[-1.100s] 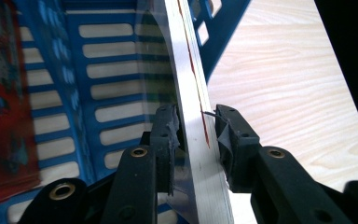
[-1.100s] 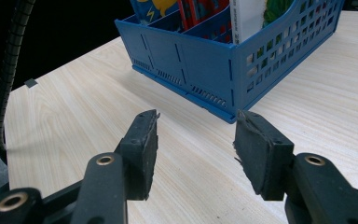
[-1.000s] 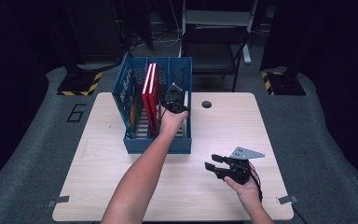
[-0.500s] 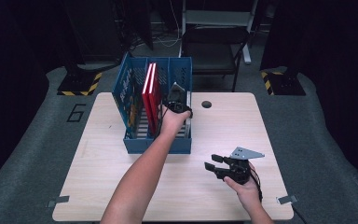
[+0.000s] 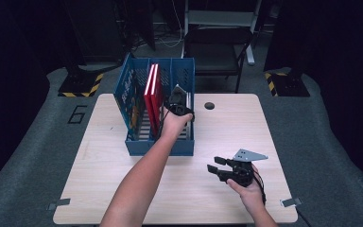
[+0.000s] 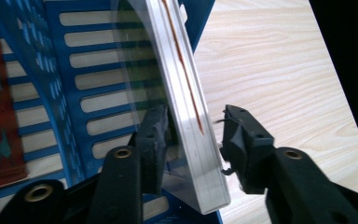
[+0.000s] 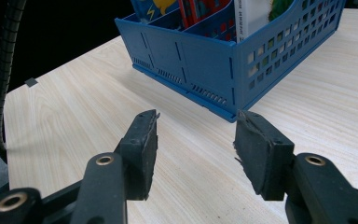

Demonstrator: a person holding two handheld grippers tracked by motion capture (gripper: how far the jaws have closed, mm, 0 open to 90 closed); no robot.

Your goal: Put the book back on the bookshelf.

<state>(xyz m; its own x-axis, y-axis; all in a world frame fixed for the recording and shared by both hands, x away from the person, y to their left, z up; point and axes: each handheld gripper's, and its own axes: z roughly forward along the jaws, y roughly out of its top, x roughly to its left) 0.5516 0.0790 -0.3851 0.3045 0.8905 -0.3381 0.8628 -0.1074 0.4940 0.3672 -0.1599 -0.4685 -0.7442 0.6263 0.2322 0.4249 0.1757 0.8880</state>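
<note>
On pale wood table (image 5: 123, 170); dark room.

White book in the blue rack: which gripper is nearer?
Left. The left gripper has its jaws astride the white book in the blue rack; the right gripper sits on the table, well clear.

Left forearm stretched forward, left hand-held gripper (image 5: 178, 105) jaws parted; right hand-held gripper (image 5: 220, 169) low, jaws wide apart.
</note>
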